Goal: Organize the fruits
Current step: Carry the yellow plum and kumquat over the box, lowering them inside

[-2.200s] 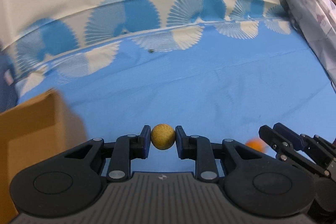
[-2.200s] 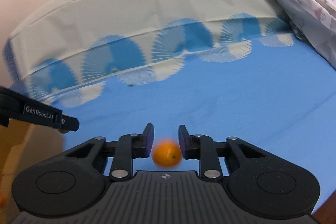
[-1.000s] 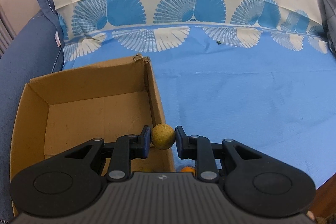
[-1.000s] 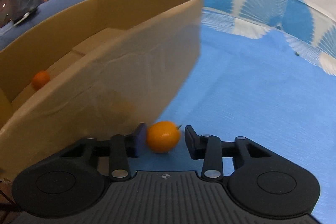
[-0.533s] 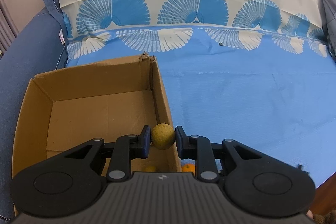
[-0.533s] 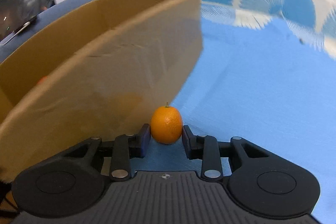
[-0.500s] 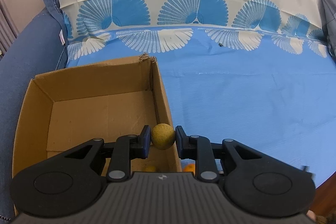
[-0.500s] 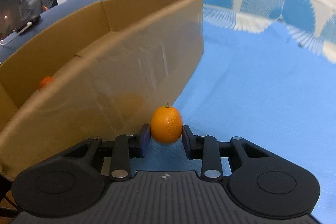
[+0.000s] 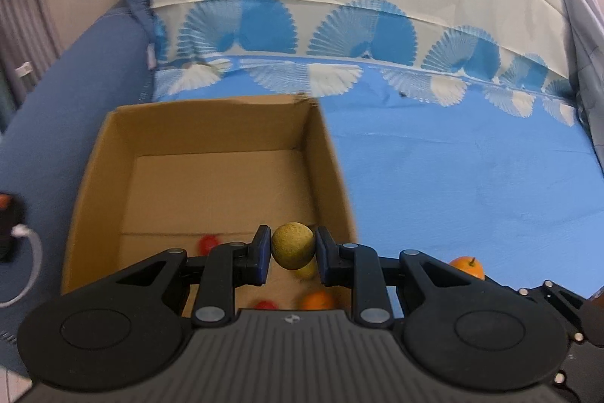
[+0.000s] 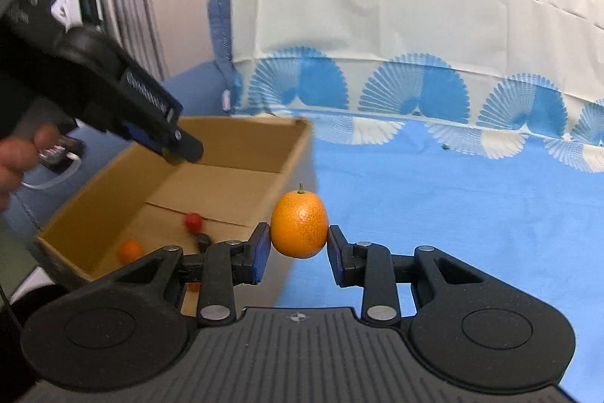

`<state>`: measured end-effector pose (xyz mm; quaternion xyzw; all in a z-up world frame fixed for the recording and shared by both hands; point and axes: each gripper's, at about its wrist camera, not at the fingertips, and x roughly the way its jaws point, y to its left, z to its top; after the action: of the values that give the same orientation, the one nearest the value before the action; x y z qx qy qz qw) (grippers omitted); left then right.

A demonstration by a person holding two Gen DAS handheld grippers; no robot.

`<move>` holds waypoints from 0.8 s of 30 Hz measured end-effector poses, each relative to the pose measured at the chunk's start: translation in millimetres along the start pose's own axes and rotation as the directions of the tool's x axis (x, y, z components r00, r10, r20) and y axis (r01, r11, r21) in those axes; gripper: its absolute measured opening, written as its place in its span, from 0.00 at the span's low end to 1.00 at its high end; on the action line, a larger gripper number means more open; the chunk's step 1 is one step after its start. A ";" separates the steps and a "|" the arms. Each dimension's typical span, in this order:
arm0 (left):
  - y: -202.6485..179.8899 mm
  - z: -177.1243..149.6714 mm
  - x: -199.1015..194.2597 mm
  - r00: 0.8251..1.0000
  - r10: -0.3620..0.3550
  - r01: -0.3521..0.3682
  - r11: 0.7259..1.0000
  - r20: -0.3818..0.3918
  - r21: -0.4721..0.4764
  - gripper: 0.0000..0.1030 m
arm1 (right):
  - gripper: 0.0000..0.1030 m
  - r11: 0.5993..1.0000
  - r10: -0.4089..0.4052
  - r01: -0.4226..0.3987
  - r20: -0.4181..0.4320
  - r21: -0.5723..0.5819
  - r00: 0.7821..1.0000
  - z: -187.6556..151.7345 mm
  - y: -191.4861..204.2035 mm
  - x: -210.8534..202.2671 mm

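Lifted orange (image 10: 299, 225) clamped in right claw (image 10: 299, 253)

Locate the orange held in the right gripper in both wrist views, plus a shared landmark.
Left wrist: orange at lower right, beyond the gripper body, right of the cardboard box.
Right wrist: orange at centre, between the pads of the right gripper.
Shared landmark: the cardboard box.

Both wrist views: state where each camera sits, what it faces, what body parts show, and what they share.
Left wrist: rides the left tongs, looking down into the brown cardboard box; they clamp a yellow-green round fruit.
Right wrist: rides the right tongs, facing the box's corner, gripping a small orange citrus fruit; a hand shows.
Shared: box, blue sheet.
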<state>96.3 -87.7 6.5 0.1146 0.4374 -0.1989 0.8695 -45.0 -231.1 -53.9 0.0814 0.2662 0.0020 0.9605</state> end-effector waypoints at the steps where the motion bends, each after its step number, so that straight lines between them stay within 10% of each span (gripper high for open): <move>1: 6.3 -4.0 -4.6 1.000 0.013 -0.013 1.000 -0.002 -0.004 0.27 | 0.33 1.000 0.012 -0.012 0.001 -0.002 1.000 1.7 8.8 -2.4; 24: 107.7 -40.5 9.3 0.989 0.118 -0.126 0.988 -0.090 -0.093 0.27 | 0.33 0.981 0.118 -0.138 -0.149 -0.135 0.982 9.9 113.7 43.0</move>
<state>120.4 21.5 -22.3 0.1067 0.4753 -0.1187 0.8652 1.4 -118.3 -49.6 0.0283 0.3265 0.0890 0.9406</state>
